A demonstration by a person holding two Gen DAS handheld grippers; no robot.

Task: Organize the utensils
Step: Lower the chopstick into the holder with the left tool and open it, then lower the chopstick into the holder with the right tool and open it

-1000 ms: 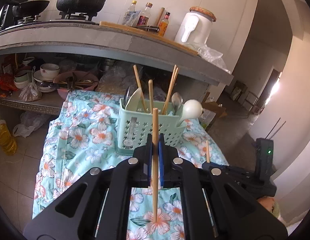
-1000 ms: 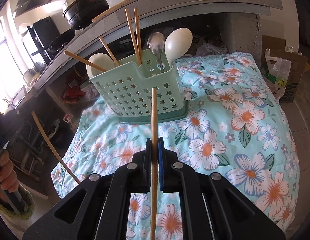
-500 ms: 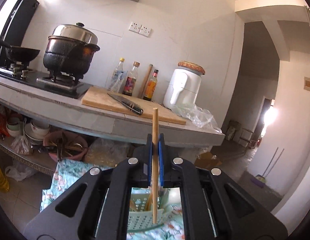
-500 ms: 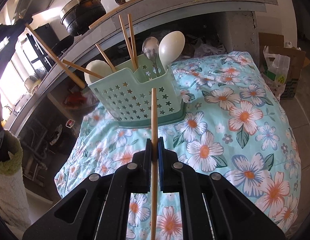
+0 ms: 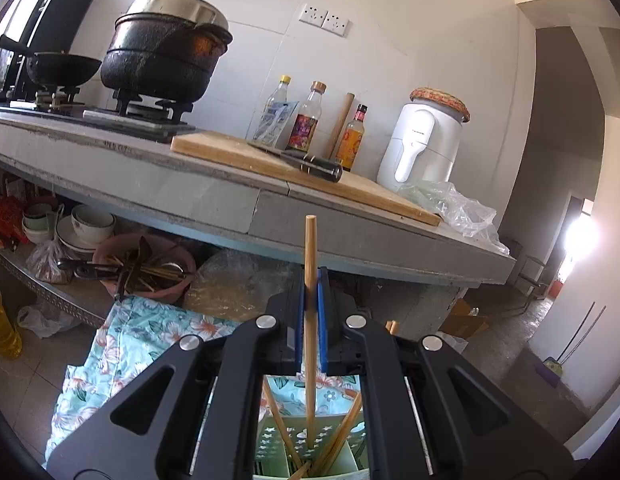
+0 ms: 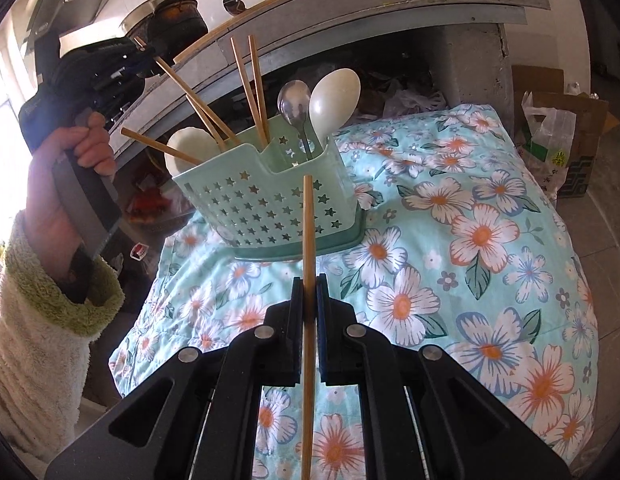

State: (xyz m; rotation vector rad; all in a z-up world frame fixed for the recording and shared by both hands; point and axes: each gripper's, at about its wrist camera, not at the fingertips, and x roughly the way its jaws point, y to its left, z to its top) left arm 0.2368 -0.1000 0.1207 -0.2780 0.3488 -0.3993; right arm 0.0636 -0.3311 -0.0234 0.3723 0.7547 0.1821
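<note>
The left wrist view looks over a grey kitchen counter (image 5: 238, 196) with a blackened pot (image 5: 166, 60) on the stove, a wooden cutting board (image 5: 310, 168) carrying a dark-handled knife (image 5: 310, 162), three bottles and a white appliance (image 5: 426, 144); none of this is clear from the other camera. Only at its bottom edge does it catch the open top of the green utensil holder (image 5: 306, 446), seen from above. The right wrist view shows what the left misses: the whole holder (image 6: 270, 196) standing on the floral cloth (image 6: 470, 240), its star-punched wall facing the camera, with a metal spoon (image 6: 296, 104) and a white spoon (image 6: 334, 98) in its right compartment, another white spoon at the left, and several chopsticks leaning out.

The left gripper (image 5: 310, 300) is clenched on a chopstick (image 5: 310, 320); in its own view the stick runs straight up and down the frame, lower tip over the holder's opening. From the right camera the same stick (image 6: 190, 88) slants from the gripper (image 6: 134, 58) at upper left down to the right, into the holder's left compartment, with a hand (image 6: 70, 184) and a fleecy sleeve (image 6: 42, 340) below.

The right gripper (image 6: 310, 292) is clamped on a second chopstick (image 6: 308, 260), near the holder, its long axis pointing away toward the holder's wall.
</note>
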